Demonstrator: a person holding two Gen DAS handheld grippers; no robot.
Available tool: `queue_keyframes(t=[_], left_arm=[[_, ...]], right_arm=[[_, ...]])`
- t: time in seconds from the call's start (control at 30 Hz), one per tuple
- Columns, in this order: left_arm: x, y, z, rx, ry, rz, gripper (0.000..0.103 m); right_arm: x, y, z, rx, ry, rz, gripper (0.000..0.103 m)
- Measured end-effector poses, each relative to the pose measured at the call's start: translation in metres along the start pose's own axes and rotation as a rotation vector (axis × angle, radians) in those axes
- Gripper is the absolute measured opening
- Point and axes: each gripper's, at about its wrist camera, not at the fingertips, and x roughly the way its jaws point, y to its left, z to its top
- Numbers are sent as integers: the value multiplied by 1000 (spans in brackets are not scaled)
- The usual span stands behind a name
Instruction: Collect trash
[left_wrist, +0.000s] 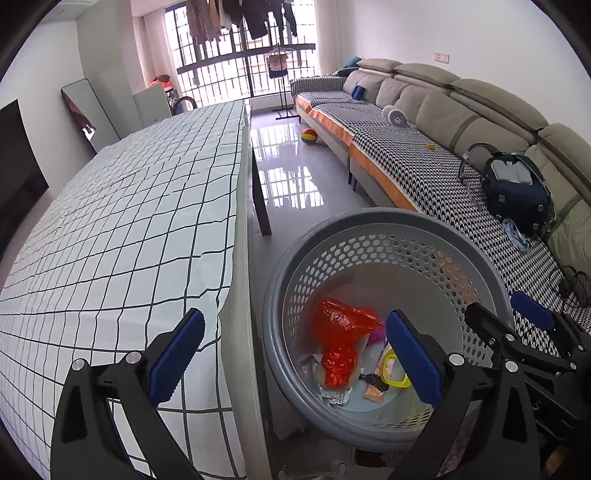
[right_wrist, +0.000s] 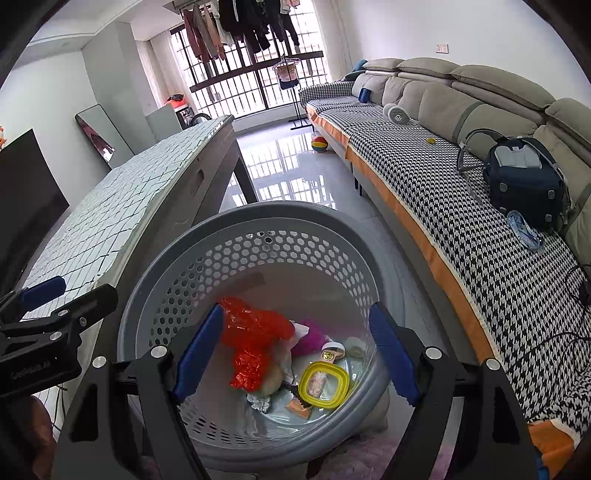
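Right wrist view: right gripper (right_wrist: 295, 347) hangs spread and empty over the grey perforated basket (right_wrist: 207, 225) holding red plastic bag (right_wrist: 255, 339); left gripper (left_wrist: 291, 354) likewise spread. Best lift clear before reaching elsewhere.

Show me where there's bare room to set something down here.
The checked tablecloth is bare along its whole visible top. The glossy floor between table and sofa is free up to the ball. The basket bottom is crowded with trash.
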Motion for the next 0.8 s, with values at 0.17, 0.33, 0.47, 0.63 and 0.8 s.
queue_keyframes(t=[0.17,0.33,0.47,0.63,0.8], left_arm=[[-2,2,0,-6,-15,14,97],[-3,1,1,5,-15,13,97],[-5,-2,1,16,-18,19,97],[-4,-2,1,19,-17,14,97],[-4,-2,1,19,-16,15,97]], right_arm=[[0,0,0,0,1,0,77],[0,0,0,0,0,0,77],[0,0,0,0,1,0,77],[0,-1,0,0,0,0,77],[0,-1,0,0,1,0,77]])
